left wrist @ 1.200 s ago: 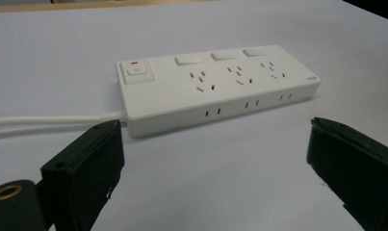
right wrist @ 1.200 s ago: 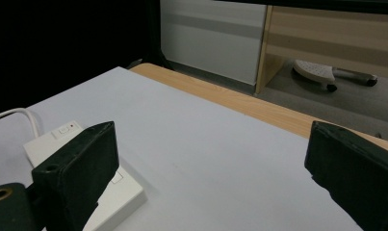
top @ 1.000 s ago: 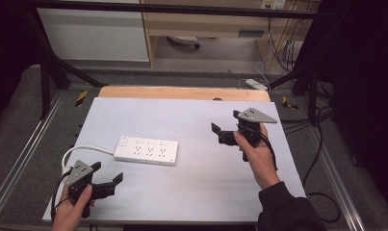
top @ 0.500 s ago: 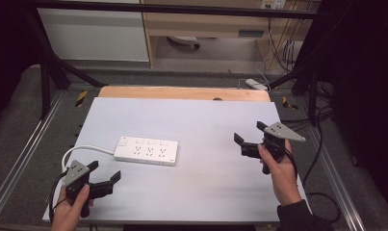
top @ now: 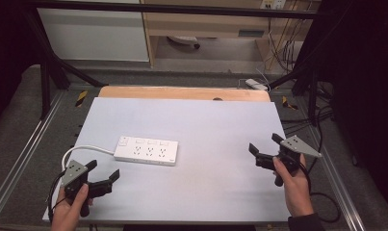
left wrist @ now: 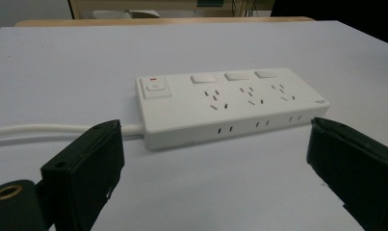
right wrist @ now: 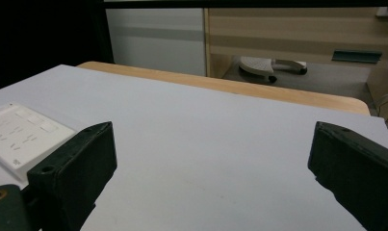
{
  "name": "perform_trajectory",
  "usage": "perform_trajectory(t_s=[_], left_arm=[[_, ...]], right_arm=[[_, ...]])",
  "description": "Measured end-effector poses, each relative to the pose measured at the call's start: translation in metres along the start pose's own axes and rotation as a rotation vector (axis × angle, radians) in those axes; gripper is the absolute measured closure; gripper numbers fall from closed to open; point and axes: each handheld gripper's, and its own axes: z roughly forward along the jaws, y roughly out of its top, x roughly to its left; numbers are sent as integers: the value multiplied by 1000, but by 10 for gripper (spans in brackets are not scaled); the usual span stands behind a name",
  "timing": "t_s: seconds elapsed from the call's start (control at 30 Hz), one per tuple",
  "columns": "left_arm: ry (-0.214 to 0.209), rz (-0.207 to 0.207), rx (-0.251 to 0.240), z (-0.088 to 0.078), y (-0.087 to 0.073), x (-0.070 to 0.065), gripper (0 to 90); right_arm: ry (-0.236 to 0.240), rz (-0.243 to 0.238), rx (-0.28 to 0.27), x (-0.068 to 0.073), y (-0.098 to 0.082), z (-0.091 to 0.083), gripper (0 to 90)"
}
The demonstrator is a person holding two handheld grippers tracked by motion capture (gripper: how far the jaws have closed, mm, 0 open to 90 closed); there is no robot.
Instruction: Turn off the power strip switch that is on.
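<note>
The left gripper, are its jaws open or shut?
Open. In the left gripper view, the left gripper's two black jaws stand wide apart, holding nothing; the power strip lies beyond them.

White power strip (top: 147,150) lies flat on the table's left half — cord trailing left

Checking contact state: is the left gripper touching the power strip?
No: in the left gripper view the left gripper stands open, short of the power strip, with bare table between.
</note>
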Motion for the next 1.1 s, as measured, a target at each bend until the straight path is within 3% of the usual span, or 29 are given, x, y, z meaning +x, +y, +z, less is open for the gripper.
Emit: perform_trajectory(t_s=[0.33, 0.6, 0.83, 1.1], left_arm=[[-16, 12, 4, 1, 0, -3, 60], [-26, 8, 6, 0, 0, -3, 59], [-43, 18, 11, 1, 0, -5, 59], [-56, 24, 27, 4, -1, -7, 59]], right_arm=[[5, -30, 38, -2, -30, -4, 30], [68, -28, 81, 6, -47, 6, 29], [146, -56, 165, 20, -60, 22, 30], [188, -79, 220, 35, -66, 39, 32]])
